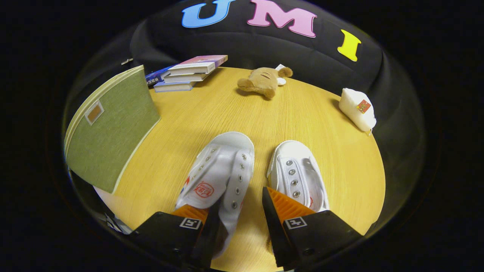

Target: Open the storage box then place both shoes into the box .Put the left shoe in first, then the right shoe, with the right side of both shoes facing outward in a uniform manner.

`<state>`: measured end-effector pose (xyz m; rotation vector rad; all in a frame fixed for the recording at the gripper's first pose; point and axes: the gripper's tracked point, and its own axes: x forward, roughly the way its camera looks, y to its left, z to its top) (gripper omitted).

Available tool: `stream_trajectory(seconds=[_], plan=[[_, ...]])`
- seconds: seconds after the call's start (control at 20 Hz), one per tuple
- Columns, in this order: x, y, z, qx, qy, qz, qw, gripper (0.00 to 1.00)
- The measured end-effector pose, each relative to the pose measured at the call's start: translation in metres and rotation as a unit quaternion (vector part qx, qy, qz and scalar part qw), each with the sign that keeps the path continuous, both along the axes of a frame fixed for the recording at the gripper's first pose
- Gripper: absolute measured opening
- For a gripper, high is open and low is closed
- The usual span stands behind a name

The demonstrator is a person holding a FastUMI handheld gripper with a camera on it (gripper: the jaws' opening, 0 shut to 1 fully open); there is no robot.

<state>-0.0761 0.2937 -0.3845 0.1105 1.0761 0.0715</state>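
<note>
Two white canvas shoes lie toes-away on the wooden table. The shoe on the left has a red print on its tongue; the other shoe lies beside it to the right. My gripper is open and low over their heel ends. One finger sits at the left-hand shoe's opening, and that shoe's eyelet side runs between the fingers without being pressed. The other finger covers the right-hand shoe's heel. A green fabric storage box with cream trim stands to the left.
A stack of books lies beyond the box at the table's far side. A brown plush toy rests at the far middle, and a white pouch sits near the far right edge. Bare wood separates the shoes from these.
</note>
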Motion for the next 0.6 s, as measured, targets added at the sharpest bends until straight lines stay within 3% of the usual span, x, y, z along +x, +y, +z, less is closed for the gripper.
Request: stream_trajectory(seconds=[0.1, 0.2, 0.25, 0.35, 0.6], plan=[[0.001, 0.006, -0.007, -0.004, 0.004, 0.004, 1.0, 0.53], [-0.001, -0.006, -0.012, -0.033, 0.009, -0.019, 0.999, 0.32], [-0.001, -0.006, -0.01, -0.024, 0.014, -0.03, 0.999, 0.15], [0.001, -0.001, -0.008, 0.01, 0.023, -0.053, 0.998, 0.08], [0.009, -0.003, 0.014, 0.054, 0.016, -0.089, 0.994, 0.06]])
